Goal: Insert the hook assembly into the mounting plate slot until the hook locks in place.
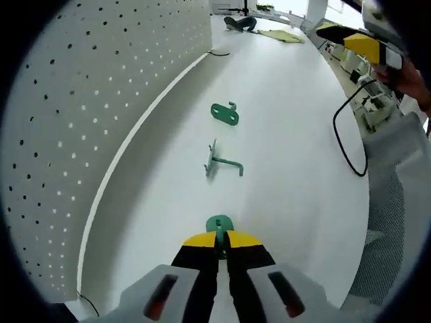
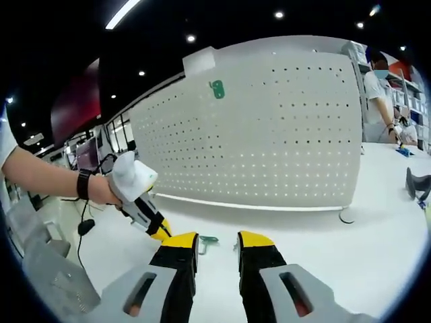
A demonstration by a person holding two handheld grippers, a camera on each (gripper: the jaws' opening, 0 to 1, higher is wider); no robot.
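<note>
My left gripper (image 1: 219, 241) is low over the white table (image 1: 289, 134), shut on a small green mounting plate (image 1: 219, 224) that sticks out past its yellow tips. Ahead on the table lie a green hook assembly (image 1: 222, 163) and, farther on, a second green plate with a hook (image 1: 225, 113). My right gripper (image 2: 217, 241) is open with nothing between its jaws; it also shows at the top right as the right gripper (image 1: 363, 44). A hand holds the left gripper (image 2: 149, 219) beside a green piece (image 2: 207, 239). Another green plate (image 2: 217, 89) hangs high on the pegboard (image 2: 269, 134).
The white pegboard (image 1: 81, 101) stands along the table's left edge. A black cable (image 1: 345, 134) loops over the right edge beside a mesh chair (image 1: 387, 215). Dark and yellow items (image 1: 269, 30) lie at the far end. A person (image 2: 377, 101) stands far right.
</note>
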